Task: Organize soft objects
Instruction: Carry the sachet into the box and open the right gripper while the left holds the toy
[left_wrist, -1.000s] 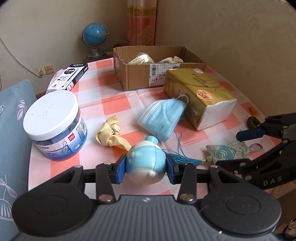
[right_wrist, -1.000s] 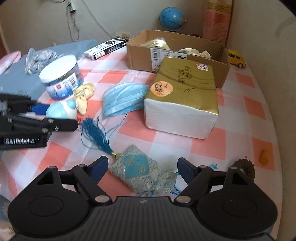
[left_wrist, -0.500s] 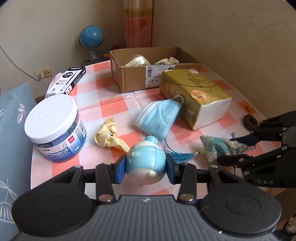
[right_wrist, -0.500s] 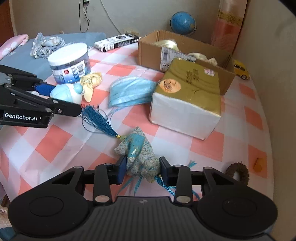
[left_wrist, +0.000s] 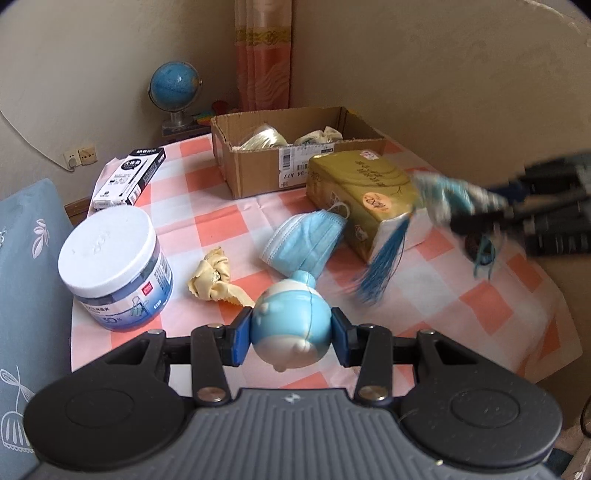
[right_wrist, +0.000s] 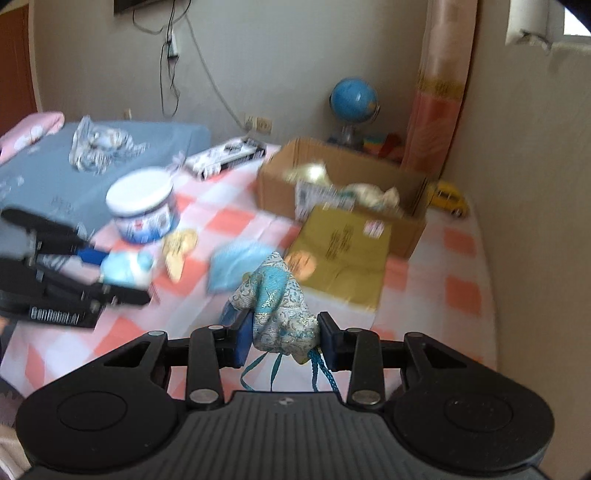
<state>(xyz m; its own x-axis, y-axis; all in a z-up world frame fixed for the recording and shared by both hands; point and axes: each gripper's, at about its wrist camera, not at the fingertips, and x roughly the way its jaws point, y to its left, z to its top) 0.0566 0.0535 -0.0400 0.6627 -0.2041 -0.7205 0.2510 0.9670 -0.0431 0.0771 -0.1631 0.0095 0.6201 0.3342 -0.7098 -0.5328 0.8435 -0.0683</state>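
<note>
Checkered table (left_wrist: 221, 225), right jaws gripping sachet (right_wrist: 279, 306) now seemingly airborne, left jaws clamping toy (left_wrist: 291, 325)

You have two grippers: left (left_wrist: 291, 338) at 6 o'clock, right (right_wrist: 283, 341). One toy (left_wrist: 291, 326), one sachet (right_wrist: 279, 302), one mask (left_wrist: 304, 240), one cloth (left_wrist: 214, 277), one tissue pack (left_wrist: 365, 195), one jar (left_wrist: 114, 262), one box (left_wrist: 295, 147) at 12 o'clock, one globe (left_wrist: 175, 85).

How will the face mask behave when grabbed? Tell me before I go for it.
The mask lies crumpled against the tissue pack, so it is probably floppy and will sag from the jaws. It looks thin, likely very light. Its ear loop sticks up and might snag the pack.
</note>
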